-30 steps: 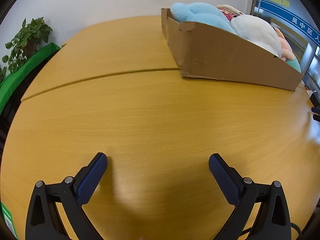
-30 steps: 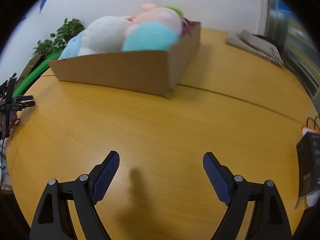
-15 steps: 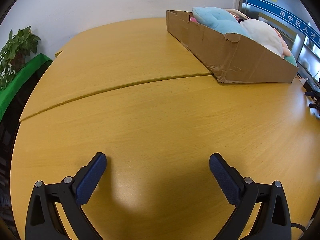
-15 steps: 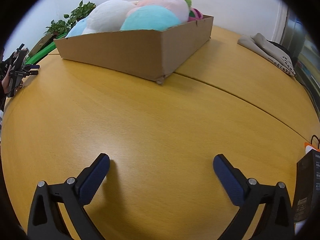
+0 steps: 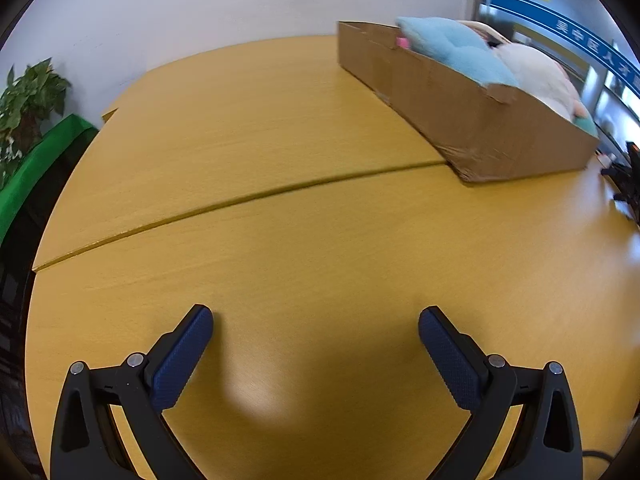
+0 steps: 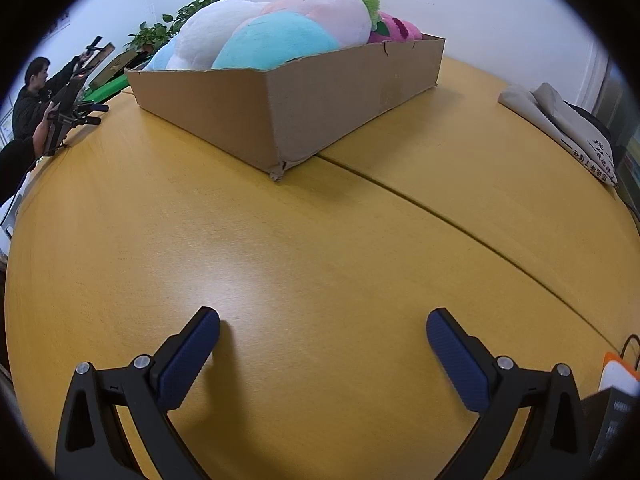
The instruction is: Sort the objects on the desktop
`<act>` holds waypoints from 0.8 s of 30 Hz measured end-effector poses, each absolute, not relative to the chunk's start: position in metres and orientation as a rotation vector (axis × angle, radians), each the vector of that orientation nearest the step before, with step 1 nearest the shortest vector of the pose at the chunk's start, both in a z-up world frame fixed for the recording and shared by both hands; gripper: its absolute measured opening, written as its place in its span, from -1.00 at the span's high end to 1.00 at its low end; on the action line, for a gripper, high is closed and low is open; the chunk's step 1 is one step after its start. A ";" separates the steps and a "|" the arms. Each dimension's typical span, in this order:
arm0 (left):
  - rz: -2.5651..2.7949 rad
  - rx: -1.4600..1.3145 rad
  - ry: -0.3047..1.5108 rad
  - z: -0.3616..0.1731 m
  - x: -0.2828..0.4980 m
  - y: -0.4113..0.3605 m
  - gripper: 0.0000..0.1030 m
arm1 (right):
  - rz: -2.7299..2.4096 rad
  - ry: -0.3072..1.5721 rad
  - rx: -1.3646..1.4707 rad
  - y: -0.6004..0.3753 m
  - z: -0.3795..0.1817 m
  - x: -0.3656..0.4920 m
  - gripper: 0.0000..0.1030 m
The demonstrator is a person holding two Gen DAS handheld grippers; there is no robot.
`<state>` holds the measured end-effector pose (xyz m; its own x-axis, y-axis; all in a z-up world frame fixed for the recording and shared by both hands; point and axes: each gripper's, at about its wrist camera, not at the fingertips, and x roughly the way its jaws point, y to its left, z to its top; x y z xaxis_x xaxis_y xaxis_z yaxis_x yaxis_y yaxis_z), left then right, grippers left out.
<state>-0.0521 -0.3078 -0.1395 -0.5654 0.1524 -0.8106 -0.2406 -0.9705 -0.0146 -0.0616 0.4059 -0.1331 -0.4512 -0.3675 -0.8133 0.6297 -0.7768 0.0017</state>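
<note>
Hovering over bare tabletop [image 6: 320,240], both grippers keep fingers [image 6: 188,356] spread, holding nothing. The cardboard box [image 6: 304,108] lies ahead, nearer the right gripper [image 6: 322,338].

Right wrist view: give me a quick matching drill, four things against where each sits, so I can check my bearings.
Things:
1. cardboard box
2. plush toys
3. folded cloth bag
4. right gripper

Places:
a. piled inside the box
b. on the table's far right edge
c. over bare table, jaws wide, nothing between them
d. on the table, corner by the seam

Pairs: 1-d, 2-a, 3-b, 4-c
</note>
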 end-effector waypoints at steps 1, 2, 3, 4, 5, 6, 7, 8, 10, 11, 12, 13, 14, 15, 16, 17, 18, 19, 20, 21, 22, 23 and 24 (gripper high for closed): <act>2.602 -1.333 0.137 -0.139 -0.056 -0.311 -1.00 | -2.224 0.406 1.145 0.408 -0.133 -0.065 -1.00; 2.608 -1.336 0.133 -0.139 -0.059 -0.313 -1.00 | -2.223 0.406 1.144 0.410 -0.133 -0.068 -1.00; 2.614 -1.339 0.129 -0.139 -0.062 -0.315 -1.00 | -2.224 0.406 1.145 0.412 -0.133 -0.070 -1.00; 2.620 -1.342 0.124 -0.139 -0.065 -0.317 -1.00 | -2.226 0.407 1.145 0.413 -0.133 -0.071 -1.00; 2.625 -1.343 0.121 -0.139 -0.067 -0.318 -1.00 | -2.226 0.409 1.144 0.413 -0.134 -0.071 -1.00; 2.625 -1.343 0.121 -0.139 -0.067 -0.318 -1.00 | -2.226 0.410 1.144 0.413 -0.133 -0.072 -1.00; 2.626 -1.342 0.121 -0.139 -0.067 -0.319 -1.00 | -2.227 0.411 1.144 0.413 -0.134 -0.072 -1.00; 2.626 -1.342 0.122 -0.139 -0.068 -0.319 -1.00 | -2.227 0.411 1.143 0.413 -0.134 -0.071 -1.00; 2.626 -1.342 0.122 -0.140 -0.068 -0.320 -1.00 | -2.227 0.412 1.143 0.413 -0.134 -0.072 -1.00; 2.626 -1.341 0.122 -0.140 -0.068 -0.320 -1.00 | -2.226 0.412 1.142 0.413 -0.134 -0.072 -1.00; 2.626 -1.341 0.123 -0.140 -0.068 -0.321 -1.00 | -2.226 0.413 1.142 0.413 -0.134 -0.073 -1.00; 2.626 -1.341 0.123 -0.140 -0.068 -0.321 -1.00 | -2.226 0.413 1.141 0.413 -0.135 -0.073 -1.00; 2.626 -1.341 0.123 -0.141 -0.069 -0.322 -1.00 | -2.226 0.414 1.141 0.414 -0.135 -0.073 -1.00; 2.626 -1.341 0.123 -0.141 -0.069 -0.322 -1.00 | -2.225 0.415 1.140 0.414 -0.135 -0.072 -1.00; 2.625 -1.341 0.123 -0.141 -0.069 -0.322 -1.00 | -2.226 0.415 1.140 0.414 -0.136 -0.072 -1.00; 2.625 -1.341 0.123 -0.141 -0.069 -0.323 -1.00 | -2.227 0.415 1.140 0.413 -0.136 -0.072 -1.00; 2.625 -1.341 0.124 -0.141 -0.068 -0.321 -1.00 | -2.228 0.415 1.141 0.413 -0.136 -0.072 -1.00; 2.625 -1.342 0.124 -0.141 -0.066 -0.319 -1.00 | -2.228 0.414 1.141 0.412 -0.136 -0.071 -1.00; 2.625 -1.342 0.125 -0.141 -0.064 -0.318 -1.00 | -2.228 0.414 1.142 0.412 -0.136 -0.071 -1.00; 2.625 -1.342 0.125 -0.141 -0.064 -0.318 -1.00 | -2.229 0.414 1.142 0.412 -0.136 -0.071 -1.00; 2.625 -1.342 0.126 -0.141 -0.063 -0.317 -1.00 | -2.229 0.414 1.142 0.412 -0.136 -0.071 -1.00; 2.625 -1.342 0.126 -0.141 -0.062 -0.316 -1.00 | -2.229 0.414 1.141 0.412 -0.136 -0.071 -1.00; 2.625 -1.342 0.126 -0.141 -0.062 -0.316 -1.00 | -2.229 0.413 1.141 0.412 -0.136 -0.071 -1.00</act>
<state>-0.0623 -0.3164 -0.1411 -0.5720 0.1305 -0.8098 -0.2074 -0.9782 -0.0111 -0.0710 0.4121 -0.1359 -0.4545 -0.3650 -0.8125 0.6322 -0.7748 -0.0055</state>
